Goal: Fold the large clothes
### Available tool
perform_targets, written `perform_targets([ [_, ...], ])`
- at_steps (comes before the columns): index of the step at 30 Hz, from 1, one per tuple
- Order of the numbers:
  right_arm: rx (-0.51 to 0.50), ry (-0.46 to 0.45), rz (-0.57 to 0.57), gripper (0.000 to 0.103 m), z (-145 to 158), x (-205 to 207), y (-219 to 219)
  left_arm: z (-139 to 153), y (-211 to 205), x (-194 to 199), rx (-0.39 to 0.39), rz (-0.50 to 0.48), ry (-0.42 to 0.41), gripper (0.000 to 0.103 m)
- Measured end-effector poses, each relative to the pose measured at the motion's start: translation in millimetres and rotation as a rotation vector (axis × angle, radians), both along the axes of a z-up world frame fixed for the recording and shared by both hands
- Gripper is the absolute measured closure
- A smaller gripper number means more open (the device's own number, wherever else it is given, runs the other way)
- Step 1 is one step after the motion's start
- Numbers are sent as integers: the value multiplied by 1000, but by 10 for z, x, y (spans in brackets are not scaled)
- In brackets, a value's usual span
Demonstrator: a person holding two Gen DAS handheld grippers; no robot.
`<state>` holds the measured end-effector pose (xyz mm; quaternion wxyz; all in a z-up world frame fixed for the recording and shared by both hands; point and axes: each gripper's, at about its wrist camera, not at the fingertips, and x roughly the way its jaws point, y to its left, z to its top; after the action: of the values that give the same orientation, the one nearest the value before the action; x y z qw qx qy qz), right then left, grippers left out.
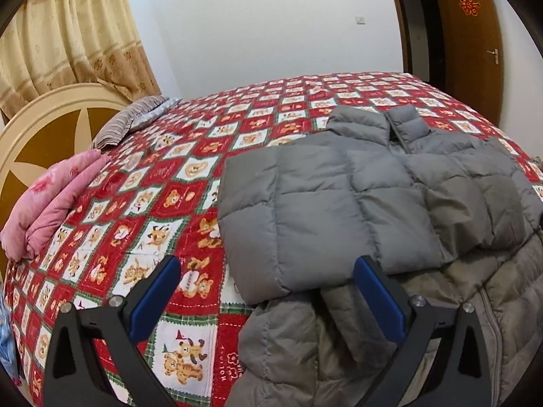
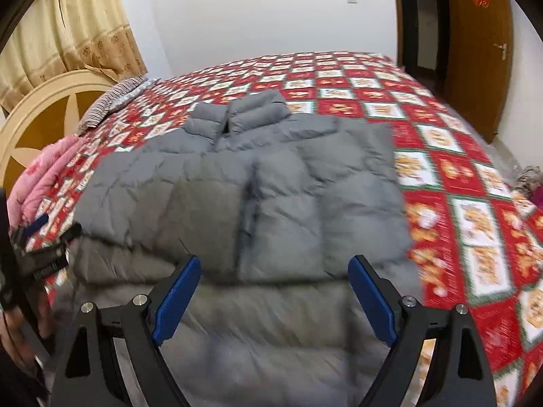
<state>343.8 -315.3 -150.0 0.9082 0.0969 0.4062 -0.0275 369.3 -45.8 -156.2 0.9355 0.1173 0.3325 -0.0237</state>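
Both claws point(image 1: 268, 268) point(image 2: 273, 268) wide open over grey puffer jacket point(image 2: 271, 183), collar toward far bed edge.

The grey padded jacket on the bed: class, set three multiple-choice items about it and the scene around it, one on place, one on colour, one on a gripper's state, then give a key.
1. Where does the jacket lie?
A. on the bedspread
B. on the floor
C. on a chair

2. What colour is the folded quilt by the headboard?
A. green
B. pink
C. black

3. How do the right gripper jaws stand?
A. clamped on a sleeve
B. shut, empty
C. open, empty

Key: 1 A, red bear-patterned cloth shows around it; 2 B, it is plainly pink; 3 C, the blue pads stand wide apart above the jacket.
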Motion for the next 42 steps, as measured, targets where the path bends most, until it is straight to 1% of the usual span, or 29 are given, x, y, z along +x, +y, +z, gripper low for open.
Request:
perform_targets([
  [2,50,12,10,14,-84,186,50,-6,-5,-3,4,-3,4,0],
  [4,64,22,12,15,-162,310,100,13,-14,-16,18,-10,0,0],
  [5,71,33,22,28,-210,364,135,26,-10,-11,25,-13,-2,0],
  [6,78,49,46,57,-252,407,184,43,-10,-11,35,-14,-6,0],
  [7,78,62,64,70,-277,428,218,63,-8,-8,45,-15,-11,0],
  [8,62,68,64,79,-281,414,249,81,4,2,52,-14,-17,0],
  [9,51,60,68,86,-264,388,264,108,-1,7,69,-11,-31,0],
  [11,20,33,85,90,-205,296,282,186,-40,4,130,2,-93,0],
  [12,-6,19,86,92,-170,243,281,222,-66,0,146,2,-114,0],
  [14,-47,-1,77,94,-113,139,228,297,-120,15,141,-4,-127,0],
  [18,-117,-15,8,94,-51,-41,7,329,-276,50,100,-21,-101,0],
  [20,-147,-19,-26,95,-47,-126,-132,289,-384,24,109,-35,-101,0],
  [23,-149,2,-68,95,-111,-205,-346,199,-559,-2,147,-60,-102,0],
  [25,-135,14,-76,95,-172,-226,-433,144,-635,16,176,-61,-101,0],
  [26,-115,20,-73,94,-210,-232,-463,126,-654,32,182,-58,-94,0],
  [29,-101,26,-75,94,-263,-226,-483,104,-655,75,189,-39,-76,0],
  [32,-73,22,-80,94,-293,-228,-515,130,-624,77,195,-32,-85,0],
  [34,-55,25,-81,92,-302,-242,-539,137,-622,74,214,-22,-97,0],
  [35,-48,31,-84,86,-299,-257,-546,141,-622,71,224,-14,-107,0],
  [36,-47,35,-93,70,-285,-274,-561,145,-620,77,228,-8,-113,0],
  [37,-51,38,-108,58,-262,-301,-582,155,-609,83,223,-1,-114,0],
  [38,-53,35,-123,42,-239,-328,-602,169,-586,90,210,7,-111,0],
  [39,-51,17,-149,37,-182,-389,-636,184,-560,102,193,18,-107,0],
  [42,-53,-51,-216,37,26,-536,-690,256,-499,125,128,40,-119,0],
])
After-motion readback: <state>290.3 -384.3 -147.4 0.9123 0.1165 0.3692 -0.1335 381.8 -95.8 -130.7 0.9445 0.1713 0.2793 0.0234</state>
